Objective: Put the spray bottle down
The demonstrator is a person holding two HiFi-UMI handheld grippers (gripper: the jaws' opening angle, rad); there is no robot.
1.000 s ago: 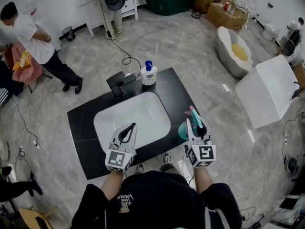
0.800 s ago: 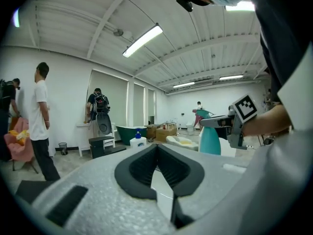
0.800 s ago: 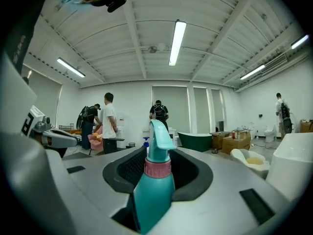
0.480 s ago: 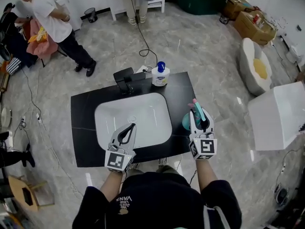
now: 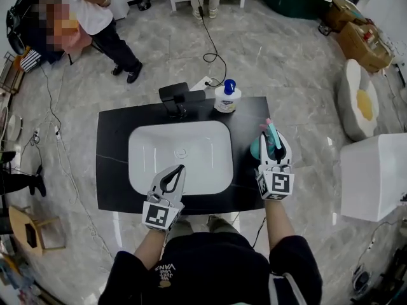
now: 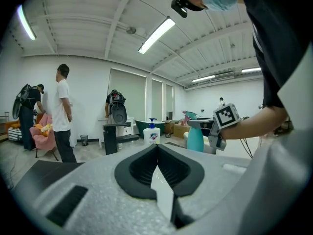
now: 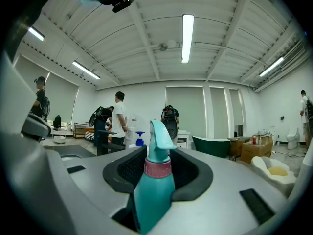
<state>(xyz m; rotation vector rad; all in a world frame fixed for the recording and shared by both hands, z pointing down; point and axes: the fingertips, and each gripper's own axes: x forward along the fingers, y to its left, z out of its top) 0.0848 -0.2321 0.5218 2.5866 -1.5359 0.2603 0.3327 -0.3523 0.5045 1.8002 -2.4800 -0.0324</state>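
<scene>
Over the right end of the black countertop (image 5: 245, 116), the right gripper (image 5: 275, 145) clamps the teal spray bottle (image 7: 154, 190) upright, just beside the white basin (image 5: 152, 148); whether its base touches the counter cannot be told. The left gripper (image 5: 179, 170) hovers at the basin's front edge, its jaws pressed together on nothing.
</scene>
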